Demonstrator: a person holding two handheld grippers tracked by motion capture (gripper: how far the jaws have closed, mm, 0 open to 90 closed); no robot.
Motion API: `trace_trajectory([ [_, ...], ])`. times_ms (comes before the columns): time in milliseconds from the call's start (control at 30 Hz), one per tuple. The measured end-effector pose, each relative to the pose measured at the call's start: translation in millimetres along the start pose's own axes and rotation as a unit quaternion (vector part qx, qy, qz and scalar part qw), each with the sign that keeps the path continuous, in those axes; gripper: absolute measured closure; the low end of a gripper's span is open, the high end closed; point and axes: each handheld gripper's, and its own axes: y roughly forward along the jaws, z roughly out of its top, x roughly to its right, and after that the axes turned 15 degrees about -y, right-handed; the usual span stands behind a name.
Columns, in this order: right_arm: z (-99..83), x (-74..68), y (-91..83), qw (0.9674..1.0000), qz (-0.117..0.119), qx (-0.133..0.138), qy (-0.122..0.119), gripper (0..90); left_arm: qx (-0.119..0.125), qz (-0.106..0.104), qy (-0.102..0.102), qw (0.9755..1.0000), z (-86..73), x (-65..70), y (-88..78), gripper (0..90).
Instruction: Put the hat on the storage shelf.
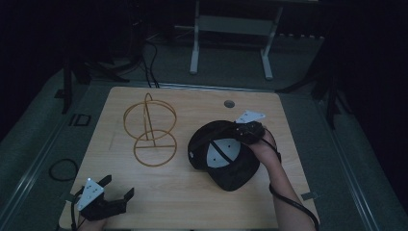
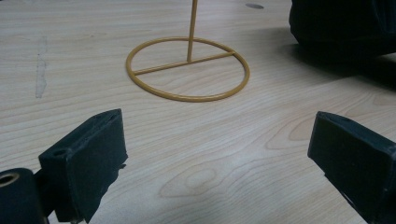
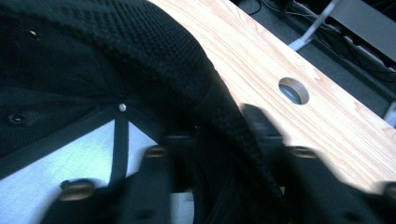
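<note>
A black cap (image 1: 231, 175) lies upside down on the wooden table (image 1: 192, 202), right of centre, its white lining facing up. My right gripper (image 1: 234, 134) comes in from the cap's far right side, and its jaws are shut on the knit rim (image 3: 187, 79) of the cap (image 3: 70, 60), one inside and one outside. A yellow wire hat stand (image 1: 150, 130) stands left of the cap. My left gripper (image 1: 118, 185) rests open at the table's near left corner, nothing between its jaws (image 2: 215, 140), facing the stand's base ring (image 2: 187, 98) and the cap (image 2: 341, 23).
A round cable hole (image 1: 229, 103) sits in the table top beyond the cap, near the far edge. A white desk frame (image 1: 231, 29) stands on the dark floor behind the table. A cable loop (image 1: 62, 169) lies on the floor at the left.
</note>
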Motion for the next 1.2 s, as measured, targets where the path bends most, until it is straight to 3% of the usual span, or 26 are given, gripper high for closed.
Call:
trace_trajectory([
  [67,-0.2,0.1,-0.3,1.0,-0.004,0.002,-0.004,87.2,-0.002,-0.001,-0.001,1.0,0.0,0.2,0.4,4.7],
  [167,-0.4,-0.4,-1.6,0.9999,-0.002,0.001,-0.012,88.2,-0.004,-0.002,-0.001,1.0,-0.2,0.3,0.8,4.7],
  [267,-0.2,-0.6,-4.0,1.0,0.003,0.006,-0.005,88.3,-0.005,-0.005,-0.001,1.0,-0.1,0.6,0.9,4.6],
  [467,2.1,-1.4,-15.6,0.9991,0.009,0.031,0.026,88.5,-0.007,-0.008,0.0,0.9999,0.0,2.4,0.7,4.7],
  [567,3.9,-1.4,-23.8,0.9975,0.013,0.048,0.051,88.5,-0.002,-0.003,0.003,1.0,0.3,2.3,-1.6,4.7],
  [733,10.9,-2.0,-39.4,0.9941,0.012,0.078,0.074,88.4,0.003,-0.002,-0.01,0.9999,2.0,0.8,-3.5,4.7],
  [933,22.9,-0.2,-57.8,0.9904,0.002,0.112,0.081,88.4,0.018,0.003,-0.003,0.9998,3.2,12.3,-5.8,4.4],
  [1067,32.1,0.2,-68.9,0.9904,-0.015,0.119,0.068,88.4,0.032,-0.011,0.0,0.9994,5.0,21.5,-8.4,4.5],
  [1200,37.4,1.7,-78.1,0.9885,-0.026,0.129,0.074,88.4,0.032,-0.032,0.003,0.999,6.5,33.1,-4.4,4.5],
])
